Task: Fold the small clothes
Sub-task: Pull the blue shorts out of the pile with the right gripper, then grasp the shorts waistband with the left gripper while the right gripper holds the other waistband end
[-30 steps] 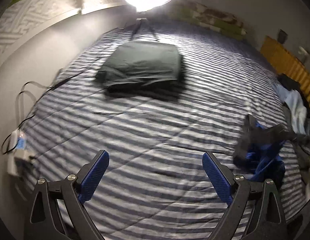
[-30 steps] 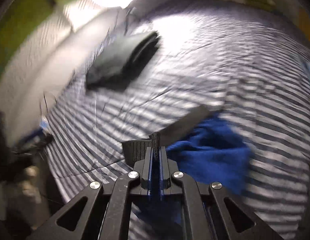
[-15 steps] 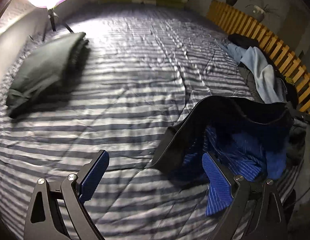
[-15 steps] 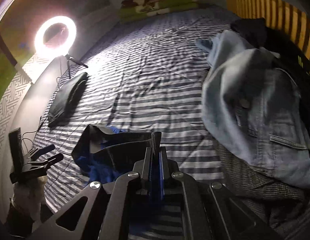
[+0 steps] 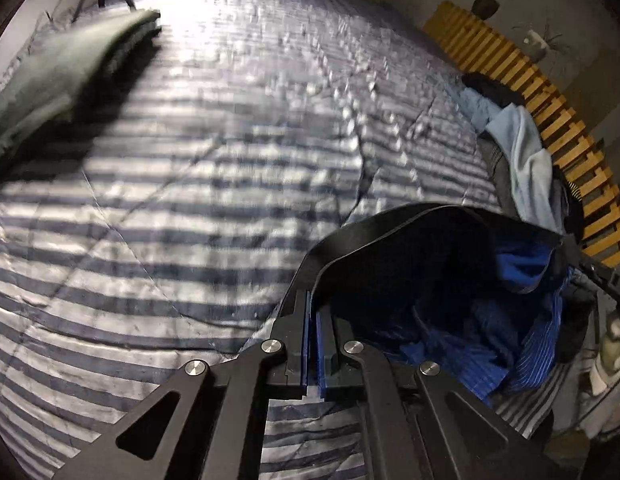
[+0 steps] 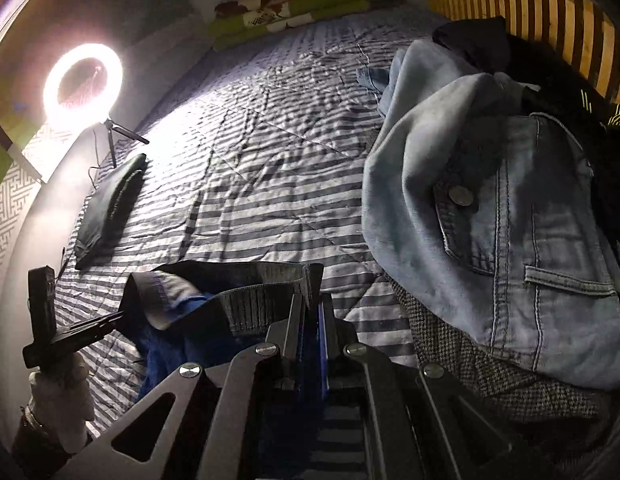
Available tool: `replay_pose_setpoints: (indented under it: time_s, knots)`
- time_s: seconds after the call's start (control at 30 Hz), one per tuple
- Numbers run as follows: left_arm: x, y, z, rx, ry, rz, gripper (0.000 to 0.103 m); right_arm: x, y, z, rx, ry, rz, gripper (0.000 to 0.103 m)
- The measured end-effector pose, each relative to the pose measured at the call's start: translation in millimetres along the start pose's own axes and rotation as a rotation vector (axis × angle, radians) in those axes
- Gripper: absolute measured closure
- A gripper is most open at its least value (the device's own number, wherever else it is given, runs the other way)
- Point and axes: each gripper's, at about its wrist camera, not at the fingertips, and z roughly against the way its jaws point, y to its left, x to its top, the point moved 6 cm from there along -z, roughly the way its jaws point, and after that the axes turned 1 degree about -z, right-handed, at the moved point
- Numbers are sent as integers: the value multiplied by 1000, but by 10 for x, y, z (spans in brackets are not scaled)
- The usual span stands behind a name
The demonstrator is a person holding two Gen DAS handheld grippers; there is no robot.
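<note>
Stretching sideways between both hand-held grippers (image 5: 313, 312) (image 6: 312, 312): blue shorts' (image 5: 490, 320) black waistband (image 6: 262, 280)

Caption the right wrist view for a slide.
Right gripper shut on blue shorts' black waistband, over a striped quilt beside a denim jacket.

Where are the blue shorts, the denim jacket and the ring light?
blue shorts (image 6: 266, 300): right wrist view, on the grey waistband.
denim jacket (image 6: 490, 240): right wrist view, beside its chest pocket.
ring light (image 6: 83, 86): right wrist view, on the glowing ring.

No readable text anywhere.
Nothing legible on the striped bedspread (image 6: 270, 184), the denim jacket (image 6: 510, 240) or the blue shorts' waistband (image 6: 250, 304): no labels, brands, numbers.
</note>
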Motion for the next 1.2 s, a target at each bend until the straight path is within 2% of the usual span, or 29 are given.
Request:
replay_pose_setpoints:
  time_s: [0.2, 0.4, 0.53, 0.63, 0.73, 0.8, 0.93, 1.0, 1.03, 1.07, 1.13, 1.2]
  knots:
    - [73, -5, 784, 20, -137, -46, 101, 5, 285, 487, 39, -88, 42, 98]
    - [13, 99, 2069, -4, -301, -80, 101, -55, 654, 1192, 126, -222, 64, 98]
    - [-142, 158, 2729, -12, -346, -111, 101, -183, 824, 1494, 206, -257, 60, 98]
    - [-212, 218, 3009, 15, -316, -155, 101, -215, 853, 1567, 283, -240, 38, 98]
    - [-169, 253, 2814, 44, -252, -170, 101, -182, 825, 1401, 286, -209, 23, 98]
    - [-109, 319, 2475, 70, -190, -167, 101, -123, 785, 1122, 259, -170, 6, 98]
    - [138, 515, 1523, 97, -37, -103, 97, 114, 674, 338, 114, -112, 52, 98]
    - [223, 664, 1152, 120, 30, -35, 89, 228, 574, -146, 48, -53, 75, 96]
    - [249, 690, 1043, 107, 39, -10, 89, 272, 501, -368, 10, -17, 86, 96]
    - [278, 727, 1002, 97, 31, 10, 88, 308, 409, -572, -63, 13, 92, 89]
    - [287, 808, 1022, 98, 8, 33, 82, 334, 304, -757, -174, 46, 108, 83]
    - [240, 930, 1077, 104, -8, 41, 74, 315, 272, -792, -153, 62, 96, 77]
